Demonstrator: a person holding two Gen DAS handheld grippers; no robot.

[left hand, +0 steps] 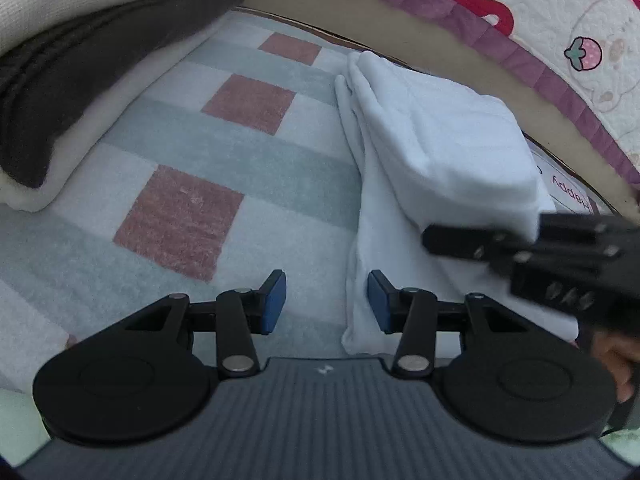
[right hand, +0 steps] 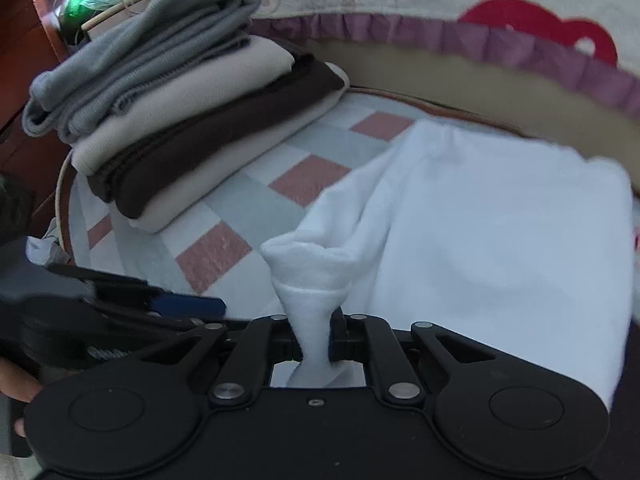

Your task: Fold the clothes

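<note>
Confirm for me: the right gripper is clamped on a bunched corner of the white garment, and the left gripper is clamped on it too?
Half right. The right gripper does pinch the white garment, but the left wrist view shows the left gripper open, holding nothing.
</note>
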